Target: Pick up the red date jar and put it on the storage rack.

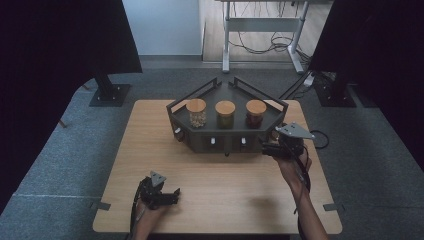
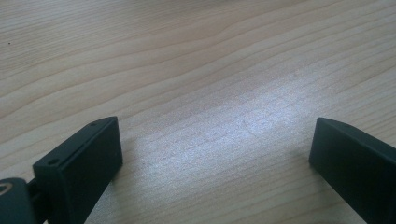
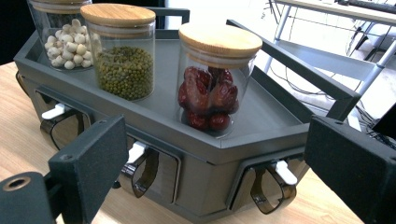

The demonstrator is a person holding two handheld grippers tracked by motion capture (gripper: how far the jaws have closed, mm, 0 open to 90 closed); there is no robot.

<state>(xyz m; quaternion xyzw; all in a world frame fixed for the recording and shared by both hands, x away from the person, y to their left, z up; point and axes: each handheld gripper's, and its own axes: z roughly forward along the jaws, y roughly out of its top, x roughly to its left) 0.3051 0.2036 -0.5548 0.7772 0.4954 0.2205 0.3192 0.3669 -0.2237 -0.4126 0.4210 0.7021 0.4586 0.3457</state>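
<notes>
The right gripper (image 1: 267, 149) hung wide open with nothing between its jaws, just beside the right front corner of the grey rack (image 1: 200, 137). The jar of red dates (image 3: 212, 84) stood on top, directly ahead of it, with 1 drawer handle (image 3: 273, 186) below. The left gripper (image 1: 172, 196) rested open and empty on the wooden table (image 1: 225, 200), well apart.

Wooden bench (image 1: 215, 195), bare surface near the front edge. Grey carpet floor (image 1: 60, 165) all round it, black stand base (image 1: 110, 94) far left on the carpet. White-framed desk (image 1: 262, 25) behind, cables (image 1: 265, 46) tangled under it.
</notes>
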